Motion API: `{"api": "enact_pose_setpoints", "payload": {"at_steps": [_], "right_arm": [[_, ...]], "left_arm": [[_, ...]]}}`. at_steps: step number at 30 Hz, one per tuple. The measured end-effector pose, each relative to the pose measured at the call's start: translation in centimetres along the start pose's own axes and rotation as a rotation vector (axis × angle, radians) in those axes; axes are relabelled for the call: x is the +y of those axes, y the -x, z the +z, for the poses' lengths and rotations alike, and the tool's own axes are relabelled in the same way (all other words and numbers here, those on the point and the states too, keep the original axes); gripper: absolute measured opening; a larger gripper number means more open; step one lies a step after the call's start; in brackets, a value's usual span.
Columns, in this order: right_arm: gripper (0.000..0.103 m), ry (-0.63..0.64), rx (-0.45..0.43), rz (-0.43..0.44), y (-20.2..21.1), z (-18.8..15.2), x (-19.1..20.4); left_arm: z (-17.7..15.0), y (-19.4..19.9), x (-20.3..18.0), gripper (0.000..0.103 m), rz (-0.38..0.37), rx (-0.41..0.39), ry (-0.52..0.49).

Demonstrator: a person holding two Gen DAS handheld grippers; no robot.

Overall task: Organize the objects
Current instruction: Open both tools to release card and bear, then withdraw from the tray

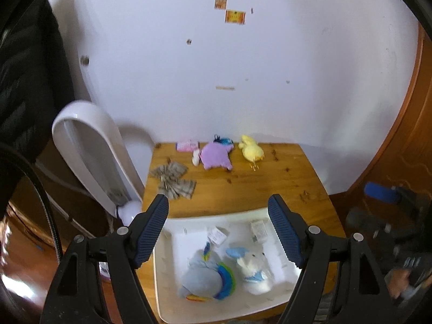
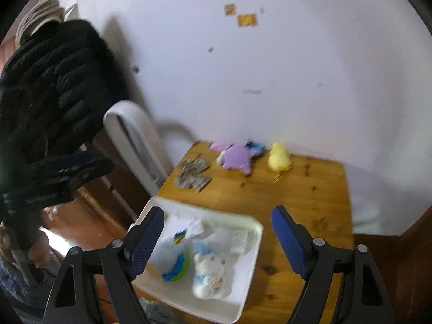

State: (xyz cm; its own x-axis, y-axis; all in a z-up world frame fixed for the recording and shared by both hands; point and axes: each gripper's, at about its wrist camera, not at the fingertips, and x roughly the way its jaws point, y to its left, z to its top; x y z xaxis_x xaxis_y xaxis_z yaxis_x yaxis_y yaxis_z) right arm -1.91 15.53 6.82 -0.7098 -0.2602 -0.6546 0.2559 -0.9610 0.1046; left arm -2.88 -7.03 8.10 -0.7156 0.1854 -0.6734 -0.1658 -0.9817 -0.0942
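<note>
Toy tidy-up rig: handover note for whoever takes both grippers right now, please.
Left gripper: open, empty, above the tray.
Right gripper: open, empty, also above the tray.
White tray at the near edge of the wooden table holds two plush toys: a grey one with rainbow trim and a white one with blue.
Still out at the far edge: purple plush, yellow chick, pink packet, small white piece; grey patterned cloth on the left.
Done: two toys binned. Left: probably the loose items.
</note>
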Motion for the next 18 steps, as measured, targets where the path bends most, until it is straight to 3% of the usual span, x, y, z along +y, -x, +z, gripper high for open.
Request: {"api": "enact_pose_setpoints", "payload": {"at_steps": [7,12,18], "right_arm": [[0.082,0.058,-0.127,-0.123,3.4,6.3,-1.1],[0.082,0.071,-0.191,-0.154,5.0,10.5,-1.3],[0.082,0.095,-0.206,-0.154,4.5,15.8,-0.7]], "left_arm": [[4.7,-0.4,1.6,0.079,-0.036,0.068,0.027],[7.7,-0.9,1.9,0.079,0.061,0.071,-0.018],[11.2,-2.0,2.4,0.079,0.172,0.061,-0.076]]}}
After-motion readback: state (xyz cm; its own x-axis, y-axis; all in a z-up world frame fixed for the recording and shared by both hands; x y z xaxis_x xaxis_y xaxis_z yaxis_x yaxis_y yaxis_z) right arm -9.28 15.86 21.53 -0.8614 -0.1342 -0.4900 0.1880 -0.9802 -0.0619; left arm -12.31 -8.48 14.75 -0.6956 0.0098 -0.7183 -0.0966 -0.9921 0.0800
